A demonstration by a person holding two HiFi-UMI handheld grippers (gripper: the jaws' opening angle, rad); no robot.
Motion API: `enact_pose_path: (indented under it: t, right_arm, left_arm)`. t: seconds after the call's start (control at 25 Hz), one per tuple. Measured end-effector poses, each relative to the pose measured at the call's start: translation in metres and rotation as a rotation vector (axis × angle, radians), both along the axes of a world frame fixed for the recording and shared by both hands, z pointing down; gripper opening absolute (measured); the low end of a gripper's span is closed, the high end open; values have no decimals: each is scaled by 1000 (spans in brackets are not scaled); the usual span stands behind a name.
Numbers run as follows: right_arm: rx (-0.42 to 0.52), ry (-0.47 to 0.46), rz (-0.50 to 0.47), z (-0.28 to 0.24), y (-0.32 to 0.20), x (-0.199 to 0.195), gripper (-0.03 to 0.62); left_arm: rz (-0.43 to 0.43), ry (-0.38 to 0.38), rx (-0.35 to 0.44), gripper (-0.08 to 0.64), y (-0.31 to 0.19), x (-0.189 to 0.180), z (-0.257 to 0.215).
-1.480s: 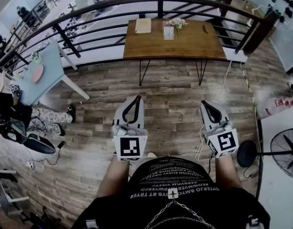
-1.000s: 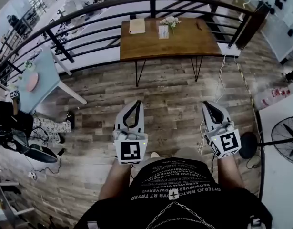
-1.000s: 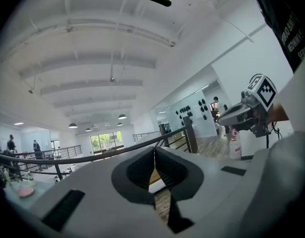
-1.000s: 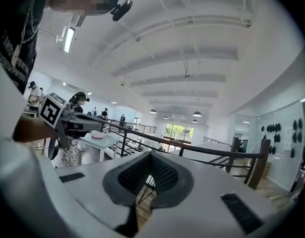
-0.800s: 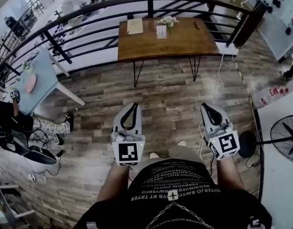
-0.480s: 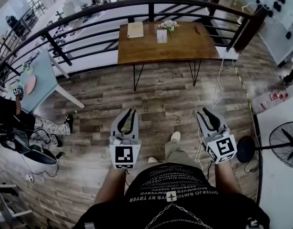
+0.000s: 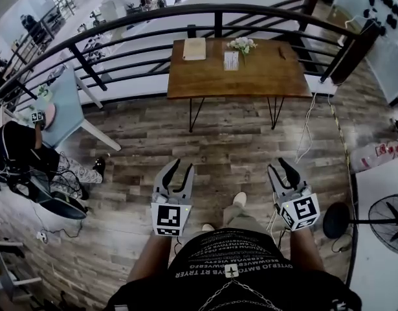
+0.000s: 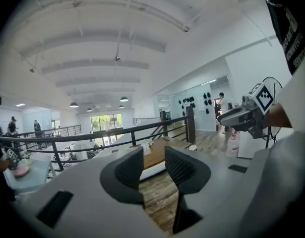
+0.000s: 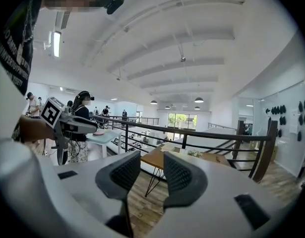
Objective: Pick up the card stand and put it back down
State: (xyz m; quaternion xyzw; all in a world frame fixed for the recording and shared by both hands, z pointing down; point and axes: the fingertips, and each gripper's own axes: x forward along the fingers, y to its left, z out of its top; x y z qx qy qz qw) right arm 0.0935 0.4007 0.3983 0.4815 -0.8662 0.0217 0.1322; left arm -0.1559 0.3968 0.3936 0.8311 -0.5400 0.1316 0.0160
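The card stand (image 7: 231,60) is a small white upright card on the wooden table (image 7: 263,76), beside a bunch of white flowers (image 7: 241,44) and a pale notebook (image 7: 194,48). Both grippers hang over the plank floor, well short of the table. My left gripper (image 7: 180,167) is open, its jaws have just been opening, and nothing is between them. My right gripper (image 7: 279,167) is also open and empty, its jaws having just been opening too. In the left gripper view the left gripper (image 8: 154,167) frames the table (image 8: 154,155); in the right gripper view the right gripper (image 9: 152,175) frames the table (image 9: 157,158).
A black railing (image 7: 153,15) curves behind the table. A light blue table (image 7: 59,112) and a seated person (image 7: 17,154) are at the left. A fan (image 7: 386,216), a white counter (image 7: 380,186) and floor cables (image 7: 305,131) lie at the right.
Both grippers have sunk lower in the head view, and their jaws have gone from shut to parted. A shoe now shows on the floor between them.
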Motion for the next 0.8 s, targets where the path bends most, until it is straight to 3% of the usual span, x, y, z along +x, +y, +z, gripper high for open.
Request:
enact_pose_path:
  t: [0.36, 0.8]
  right_arm:
    - [-26, -6, -57, 10, -70, 16, 138]
    - [-52, -4, -102, 24, -115, 45, 138]
  left_arm:
    - [20, -18, -15, 140, -69, 47, 2]
    - [61, -17, -48, 127, -111, 100, 19]
